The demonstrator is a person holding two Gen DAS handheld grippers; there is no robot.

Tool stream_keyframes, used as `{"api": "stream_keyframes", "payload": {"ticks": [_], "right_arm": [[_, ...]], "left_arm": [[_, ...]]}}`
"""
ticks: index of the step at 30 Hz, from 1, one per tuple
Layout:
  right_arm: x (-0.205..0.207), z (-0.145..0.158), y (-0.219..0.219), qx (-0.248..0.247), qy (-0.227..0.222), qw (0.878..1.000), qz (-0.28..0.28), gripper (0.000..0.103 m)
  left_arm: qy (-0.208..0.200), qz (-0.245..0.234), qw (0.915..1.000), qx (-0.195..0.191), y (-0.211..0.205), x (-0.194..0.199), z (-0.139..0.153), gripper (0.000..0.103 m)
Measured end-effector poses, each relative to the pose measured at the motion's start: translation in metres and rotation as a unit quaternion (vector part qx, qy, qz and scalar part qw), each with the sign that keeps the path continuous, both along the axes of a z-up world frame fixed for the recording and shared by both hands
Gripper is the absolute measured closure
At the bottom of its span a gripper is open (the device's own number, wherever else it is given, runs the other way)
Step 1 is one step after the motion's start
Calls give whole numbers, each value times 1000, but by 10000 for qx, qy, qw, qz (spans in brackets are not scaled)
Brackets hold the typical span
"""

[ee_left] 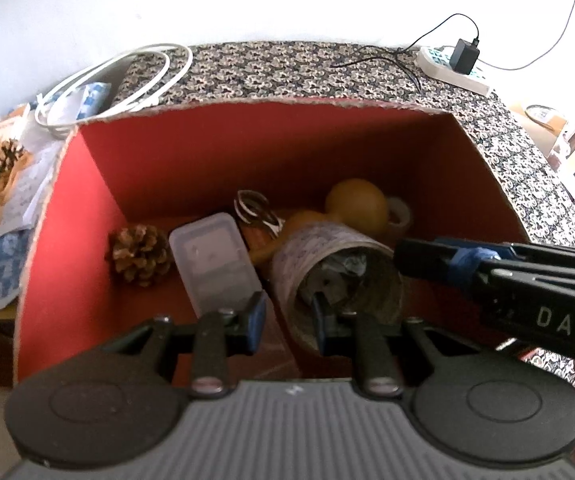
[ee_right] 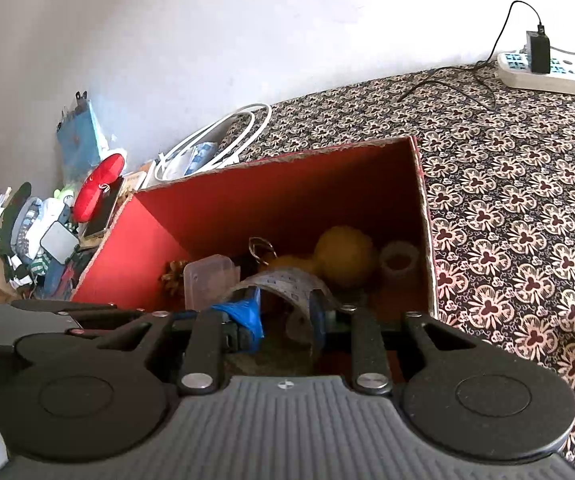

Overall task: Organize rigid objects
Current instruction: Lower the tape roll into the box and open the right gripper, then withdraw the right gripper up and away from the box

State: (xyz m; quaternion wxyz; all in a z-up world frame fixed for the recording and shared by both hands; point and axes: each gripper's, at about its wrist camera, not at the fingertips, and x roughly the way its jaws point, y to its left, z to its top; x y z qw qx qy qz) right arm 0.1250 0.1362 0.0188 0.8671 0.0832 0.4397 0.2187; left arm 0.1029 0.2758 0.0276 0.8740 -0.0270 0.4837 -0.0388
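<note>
Patterned tube [ee_left: 327,264] rim btwn left gripper [ee_left: 289,320] jaws, in red box [ee_left: 247,148].

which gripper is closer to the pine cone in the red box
Left. The left gripper sits just right of the pine cone, beside the clear plastic case. The right gripper straddles the paper tube, farther right.

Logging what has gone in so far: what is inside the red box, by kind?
Pine cone: 1
Clear plastic case: 1
Patterned paper cup: 1
Yellow gourd: 1
Clear tape roll: 1
Bunch of metal rings: 1
Total: 6 in the red box
</note>
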Motion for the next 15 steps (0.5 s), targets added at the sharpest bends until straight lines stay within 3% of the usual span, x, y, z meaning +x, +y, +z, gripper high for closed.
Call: {"api": "stream_keyframes", "payload": {"ticks": [15], "right_arm": [[-23, 4, -5, 122, -146, 9997, -130, 94]], "left_arm": [[-349, 120, 9976, 593, -13, -26, 13, 54]]}}
